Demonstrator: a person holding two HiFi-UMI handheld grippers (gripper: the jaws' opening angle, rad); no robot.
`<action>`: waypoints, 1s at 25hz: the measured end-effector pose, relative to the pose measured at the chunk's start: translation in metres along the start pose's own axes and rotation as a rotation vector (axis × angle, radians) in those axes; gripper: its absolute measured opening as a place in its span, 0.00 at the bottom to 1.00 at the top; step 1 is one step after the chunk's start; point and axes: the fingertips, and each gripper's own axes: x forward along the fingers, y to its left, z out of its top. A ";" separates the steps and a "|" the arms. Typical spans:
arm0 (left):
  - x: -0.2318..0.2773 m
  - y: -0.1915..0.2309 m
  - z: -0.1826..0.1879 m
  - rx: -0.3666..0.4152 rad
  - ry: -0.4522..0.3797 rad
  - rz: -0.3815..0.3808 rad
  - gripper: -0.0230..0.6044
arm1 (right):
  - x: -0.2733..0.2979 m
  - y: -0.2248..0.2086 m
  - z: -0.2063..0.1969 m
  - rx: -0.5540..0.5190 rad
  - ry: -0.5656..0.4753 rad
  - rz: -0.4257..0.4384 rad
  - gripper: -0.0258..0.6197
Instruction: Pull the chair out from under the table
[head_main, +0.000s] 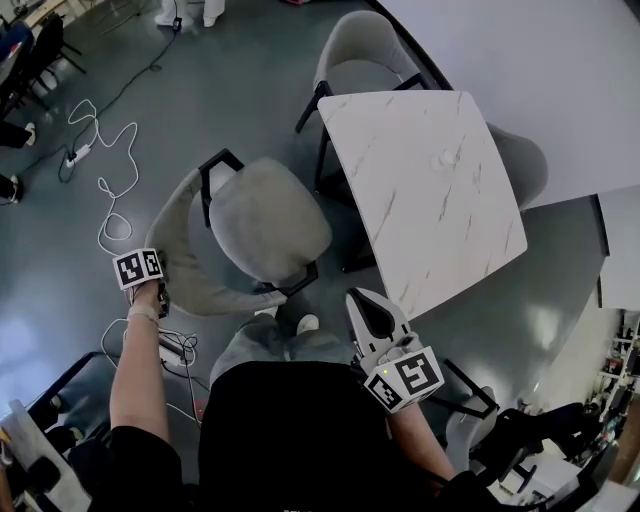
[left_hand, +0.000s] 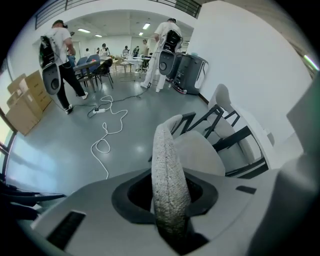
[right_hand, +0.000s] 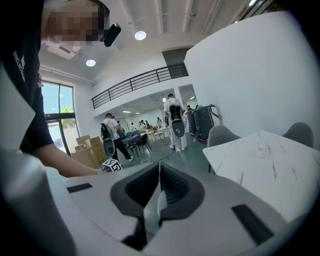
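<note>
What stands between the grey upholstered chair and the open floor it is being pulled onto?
Nothing solid. The left tool grips the backrest rim of the grey upholstered chair, whose seat already looks clear of the white marble table. Only a white cable loops on the floor beside it.

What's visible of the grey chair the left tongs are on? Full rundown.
The grey chair has a curved wraparound back and a rounded seat pad, both in coarse woven-looking grey fabric, on a thin black frame. It stands upright on the grey floor, seat bare, beside the white marble-look table, with the seat out from under the top. The left tongs are closed on the top rim of its back. Nothing else visibly touches it.
</note>
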 end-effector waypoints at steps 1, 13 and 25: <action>-0.003 0.007 -0.004 -0.021 -0.005 0.006 0.20 | 0.001 0.002 0.000 -0.005 0.003 0.013 0.06; -0.047 0.088 -0.068 -0.285 -0.071 0.085 0.20 | 0.030 0.038 -0.001 -0.066 0.055 0.191 0.06; -0.103 0.155 -0.170 -0.641 -0.170 0.181 0.20 | 0.060 0.075 -0.008 -0.140 0.138 0.409 0.06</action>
